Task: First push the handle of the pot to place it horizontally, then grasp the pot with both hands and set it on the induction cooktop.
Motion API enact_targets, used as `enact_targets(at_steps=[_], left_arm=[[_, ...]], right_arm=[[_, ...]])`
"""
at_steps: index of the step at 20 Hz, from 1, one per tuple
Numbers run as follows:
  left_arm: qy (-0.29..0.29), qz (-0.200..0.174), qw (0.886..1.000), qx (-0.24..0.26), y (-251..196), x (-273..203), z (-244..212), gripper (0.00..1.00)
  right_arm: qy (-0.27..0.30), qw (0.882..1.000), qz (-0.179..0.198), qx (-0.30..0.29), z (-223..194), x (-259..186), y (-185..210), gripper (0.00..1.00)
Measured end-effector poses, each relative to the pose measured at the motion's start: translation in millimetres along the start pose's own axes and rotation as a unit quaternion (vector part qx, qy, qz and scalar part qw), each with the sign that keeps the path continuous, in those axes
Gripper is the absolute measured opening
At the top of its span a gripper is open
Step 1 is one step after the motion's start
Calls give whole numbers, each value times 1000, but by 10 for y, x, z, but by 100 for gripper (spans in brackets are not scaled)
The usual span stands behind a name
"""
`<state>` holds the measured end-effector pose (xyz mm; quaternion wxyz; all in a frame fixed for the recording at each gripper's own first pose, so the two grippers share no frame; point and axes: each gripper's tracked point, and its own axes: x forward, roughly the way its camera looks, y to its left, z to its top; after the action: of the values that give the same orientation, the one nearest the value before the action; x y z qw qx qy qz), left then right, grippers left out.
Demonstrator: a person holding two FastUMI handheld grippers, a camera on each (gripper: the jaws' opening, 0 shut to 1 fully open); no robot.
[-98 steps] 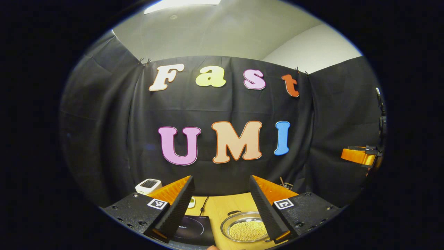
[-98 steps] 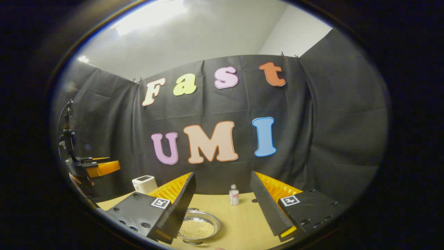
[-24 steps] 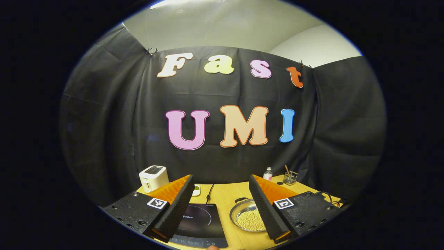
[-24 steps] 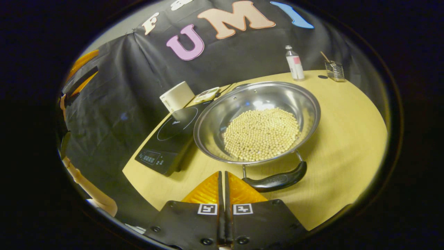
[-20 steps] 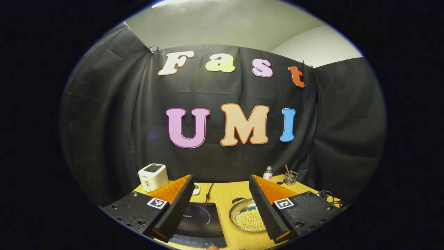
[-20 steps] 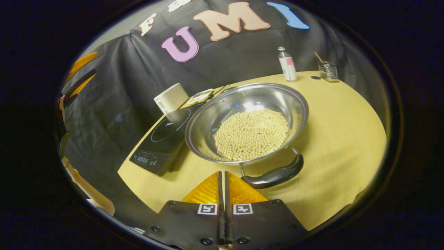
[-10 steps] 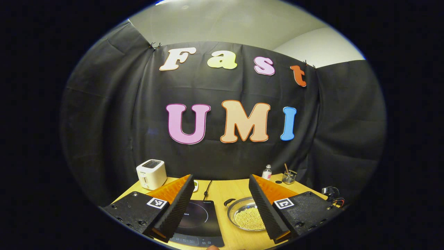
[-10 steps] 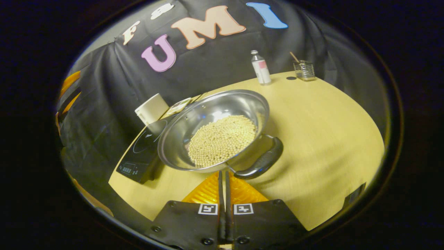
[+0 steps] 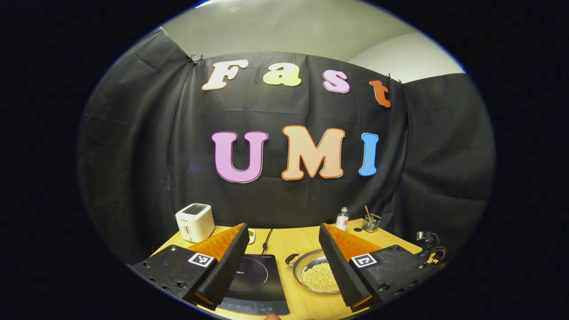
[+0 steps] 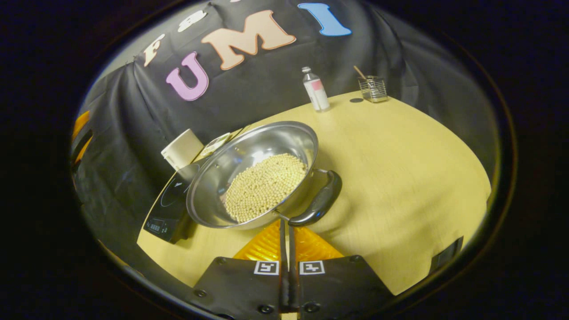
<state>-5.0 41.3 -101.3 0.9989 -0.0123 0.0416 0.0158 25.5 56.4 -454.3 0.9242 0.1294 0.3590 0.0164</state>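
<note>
Now my right tongs [image 10: 286, 231], pressed together, sit against the black handle [image 10: 318, 203] of the bean-filled steel pot [image 10: 249, 173] mid-frame; I'd nudge steadily, low; left tongs [image 9: 282, 262] wait wide apart.

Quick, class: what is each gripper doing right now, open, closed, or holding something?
Left gripper: open, holding nothing.
Right gripper: closed, holding nothing, tips at the pot's handle.

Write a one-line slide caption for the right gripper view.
Shut right gripper at the black handle of a bean-filled steel pot beside the induction cooktop.
</note>
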Motion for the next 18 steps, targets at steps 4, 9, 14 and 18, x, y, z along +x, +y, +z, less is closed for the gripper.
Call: enact_targets(at_steps=[4,9,14,18], left_arm=[[0,1,1000,4,9,-8,-7,96],[6,5,1000,2,41,25,-53,96],[15,10,1000,-9,92,82,-164,96],[21,23,999,-11,199,135,-231,96]], right_arm=[[-7,1000,-13,6,98,49,-114,2],[-16,999,-37,8,275,160,-301,2],[-22,998,-48,21,416,248,-437,2],[-25,998,-60,20,532,354,-551,2]])
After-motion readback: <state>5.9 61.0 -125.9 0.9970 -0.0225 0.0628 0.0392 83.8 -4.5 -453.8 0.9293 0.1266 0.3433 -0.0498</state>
